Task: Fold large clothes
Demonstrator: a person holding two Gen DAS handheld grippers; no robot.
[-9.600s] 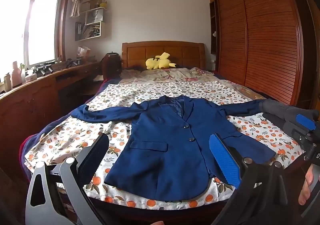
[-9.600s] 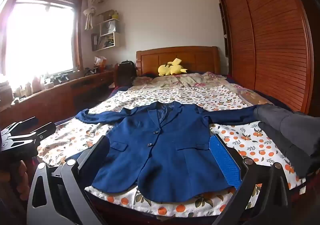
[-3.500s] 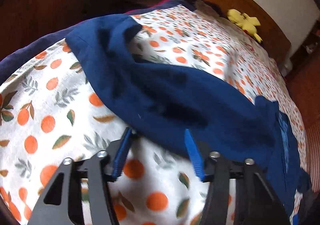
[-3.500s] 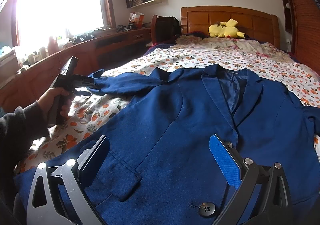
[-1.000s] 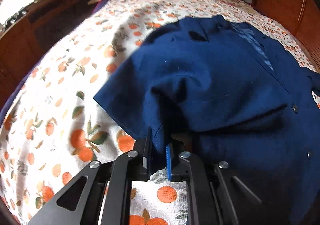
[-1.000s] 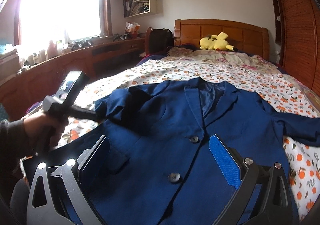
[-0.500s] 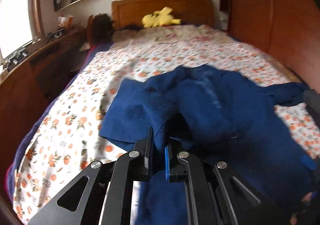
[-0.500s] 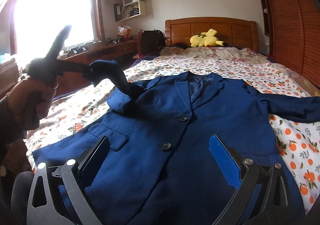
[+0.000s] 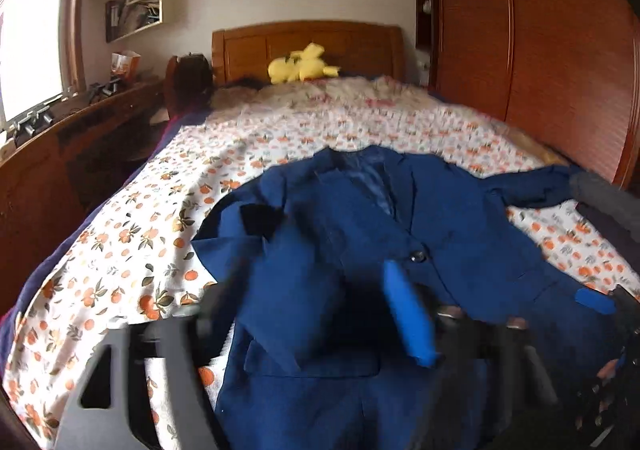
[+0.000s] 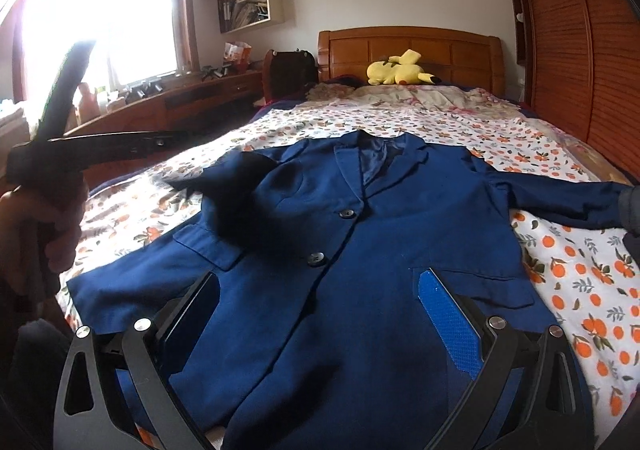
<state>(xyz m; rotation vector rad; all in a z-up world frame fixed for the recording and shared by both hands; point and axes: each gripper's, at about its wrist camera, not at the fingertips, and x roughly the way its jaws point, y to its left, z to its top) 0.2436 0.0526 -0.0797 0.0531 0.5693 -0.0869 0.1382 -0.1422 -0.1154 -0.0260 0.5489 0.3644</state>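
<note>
A navy blue blazer (image 10: 360, 234) lies face up on the bed, also in the left wrist view (image 9: 360, 250). Its left sleeve (image 10: 240, 202) is folded in across the chest. Its right sleeve (image 10: 568, 202) is stretched out to the right. My left gripper (image 9: 316, 310) is open and empty above the blazer's lower front, blurred by motion. It also shows in the right wrist view (image 10: 168, 140), raised at the left. My right gripper (image 10: 320, 314) is open and empty, low over the blazer's hem.
The bed has an orange-print sheet (image 10: 580, 270) and a wooden headboard (image 10: 408, 50) with a yellow plush toy (image 10: 396, 72). A grey garment (image 9: 604, 202) lies at the bed's right edge. A wooden desk (image 10: 180, 102) runs along the left, a wardrobe (image 9: 520, 50) on the right.
My left gripper has opened and let go of the left sleeve, which now lies folded across the blazer's chest. The left gripper has pulled back. The right gripper has barely moved.
</note>
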